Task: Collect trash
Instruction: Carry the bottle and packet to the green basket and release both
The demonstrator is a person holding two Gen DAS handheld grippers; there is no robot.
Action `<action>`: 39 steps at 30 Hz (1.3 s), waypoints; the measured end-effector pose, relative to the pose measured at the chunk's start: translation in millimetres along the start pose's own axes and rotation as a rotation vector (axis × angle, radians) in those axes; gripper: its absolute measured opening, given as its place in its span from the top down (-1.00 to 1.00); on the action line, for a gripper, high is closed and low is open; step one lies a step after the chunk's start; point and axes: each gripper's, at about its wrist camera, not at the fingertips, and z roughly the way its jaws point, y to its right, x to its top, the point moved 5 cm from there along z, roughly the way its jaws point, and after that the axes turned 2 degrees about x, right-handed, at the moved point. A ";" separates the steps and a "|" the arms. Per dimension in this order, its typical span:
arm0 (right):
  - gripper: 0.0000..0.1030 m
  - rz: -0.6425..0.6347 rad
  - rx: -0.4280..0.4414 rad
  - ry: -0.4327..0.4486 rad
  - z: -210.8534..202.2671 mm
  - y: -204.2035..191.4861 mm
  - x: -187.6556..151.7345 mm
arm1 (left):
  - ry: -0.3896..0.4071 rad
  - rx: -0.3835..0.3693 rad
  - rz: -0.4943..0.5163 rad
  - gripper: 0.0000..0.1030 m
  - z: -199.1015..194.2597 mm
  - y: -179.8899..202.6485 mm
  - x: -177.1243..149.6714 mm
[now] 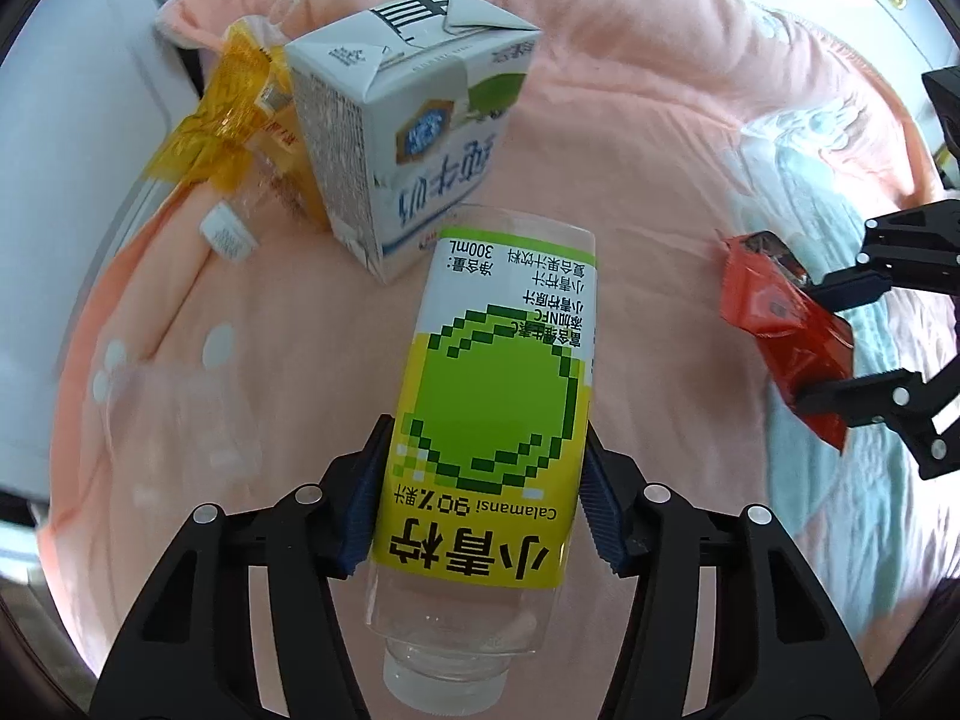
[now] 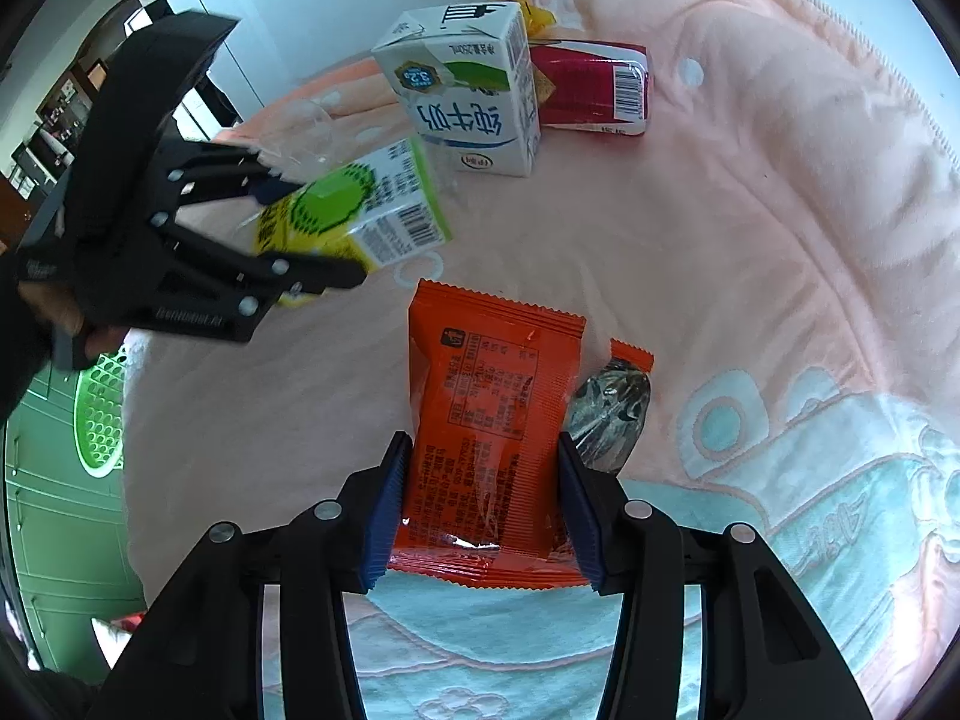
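Bottle (image 1: 498, 420) sits clamped in the left gripper's (image 1: 480, 510) jaws, milk carton (image 1: 414, 138) right ahead; right gripper (image 2: 480, 510) pinches the orange wrapper (image 2: 486, 432) on the bed (image 2: 750, 228).

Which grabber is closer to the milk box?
Left. The left gripper holds the juice bottle right beside the milk carton. The right gripper holds the orange snack packet, farther back across the blanket.
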 end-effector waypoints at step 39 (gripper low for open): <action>0.12 -0.444 0.294 -0.003 20.7 -276.4 29.4 | 0.075 0.355 -0.781 -0.06 -202.4 -126.6 -336.2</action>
